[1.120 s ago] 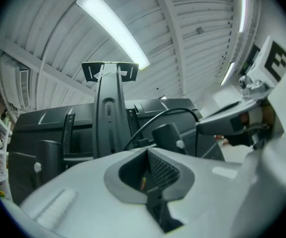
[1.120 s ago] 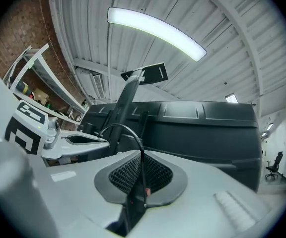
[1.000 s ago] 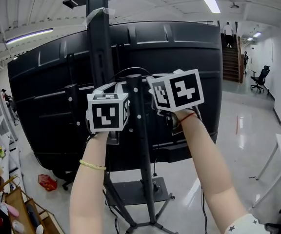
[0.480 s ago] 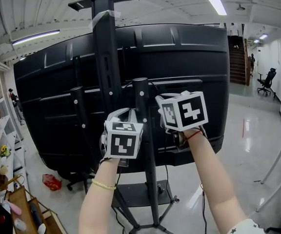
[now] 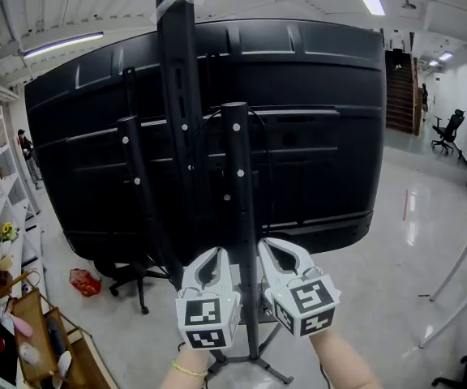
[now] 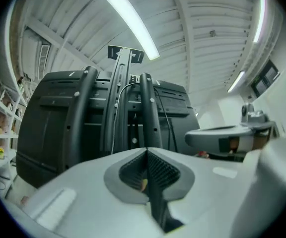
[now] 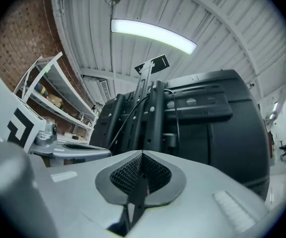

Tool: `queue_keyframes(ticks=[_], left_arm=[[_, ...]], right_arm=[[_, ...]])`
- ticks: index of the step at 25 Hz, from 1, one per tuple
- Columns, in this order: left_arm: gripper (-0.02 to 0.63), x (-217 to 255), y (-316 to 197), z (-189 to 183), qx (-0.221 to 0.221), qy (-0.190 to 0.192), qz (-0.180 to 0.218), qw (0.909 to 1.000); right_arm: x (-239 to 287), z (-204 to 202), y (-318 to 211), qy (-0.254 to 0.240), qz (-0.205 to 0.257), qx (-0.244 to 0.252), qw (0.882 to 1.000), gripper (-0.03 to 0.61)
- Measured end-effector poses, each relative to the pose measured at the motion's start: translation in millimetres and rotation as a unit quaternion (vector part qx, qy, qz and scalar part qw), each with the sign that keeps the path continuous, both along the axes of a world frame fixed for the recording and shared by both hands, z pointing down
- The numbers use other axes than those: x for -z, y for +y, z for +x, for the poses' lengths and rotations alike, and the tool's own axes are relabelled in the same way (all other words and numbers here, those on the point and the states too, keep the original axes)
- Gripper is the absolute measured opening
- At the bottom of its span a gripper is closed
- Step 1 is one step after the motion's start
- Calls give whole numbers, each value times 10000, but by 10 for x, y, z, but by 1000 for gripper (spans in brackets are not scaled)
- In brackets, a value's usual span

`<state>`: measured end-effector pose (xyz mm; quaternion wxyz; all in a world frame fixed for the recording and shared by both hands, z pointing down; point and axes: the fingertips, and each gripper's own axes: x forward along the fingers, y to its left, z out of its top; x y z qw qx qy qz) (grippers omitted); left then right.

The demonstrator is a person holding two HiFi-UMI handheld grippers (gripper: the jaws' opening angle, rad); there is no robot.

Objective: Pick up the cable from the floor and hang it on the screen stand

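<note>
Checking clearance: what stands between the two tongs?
In the head view, the stand's black post runs between the shut left tongs and the right tongs, which just closed empty.

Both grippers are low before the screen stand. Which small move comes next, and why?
Probably draw both back and stop: the cable seems already hung on the stand post; the left gripper is shut empty; the right gripper has just closed its jaws on nothing.

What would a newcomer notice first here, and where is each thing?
A huge black screen, back toward us, fills the head view on a dark stand with a thin cable draped over it. Below, the left gripper and right gripper sit side by side, both shut and empty, the right's just closed.
</note>
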<state>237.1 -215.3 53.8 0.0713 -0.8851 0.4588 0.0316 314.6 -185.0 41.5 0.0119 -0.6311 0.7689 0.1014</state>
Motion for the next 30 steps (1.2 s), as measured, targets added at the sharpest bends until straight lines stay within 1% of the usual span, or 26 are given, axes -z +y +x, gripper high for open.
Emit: queue_keyframes(ticks=[2,4,7,10,12,18,21,26,30], left_arm=[[8,-303,181,-52,1,-30,-63,10000],[8,-595,310,-105,26,-61,-187,9998],[8,-1019,433,-198,121,31,-613,9980],[8,-1241,477,-249,210,-8,-823,9964],[8,-1270,486,-282,258,-7,-853,9960],[8,-1222,417,-359,342,140,-849,9957],[8,-1227,400,-343,332,143,-852,9957],[8,-1291,374,-312,321,143,-1010,9943],[8,-1268,343,-320,333,196,-1044,9938]], right_arm=[[-351,-77,115,-162,-128,104,9997,0],[-673,-132,207,-181,-315,91,9993,0],[-1109,-174,346,-164,-649,-11,9978,-1],[-1346,-175,406,-385,-923,9,9950,-2],[-1392,-167,415,-414,-1006,3,9941,-2],[-1378,-163,400,-346,-994,-18,9944,-2],[-1407,-150,376,-342,-1044,-13,9939,-2],[-1433,-139,334,-309,-1123,-26,9932,-2],[-1408,-137,313,-319,-1095,11,9935,-2]])
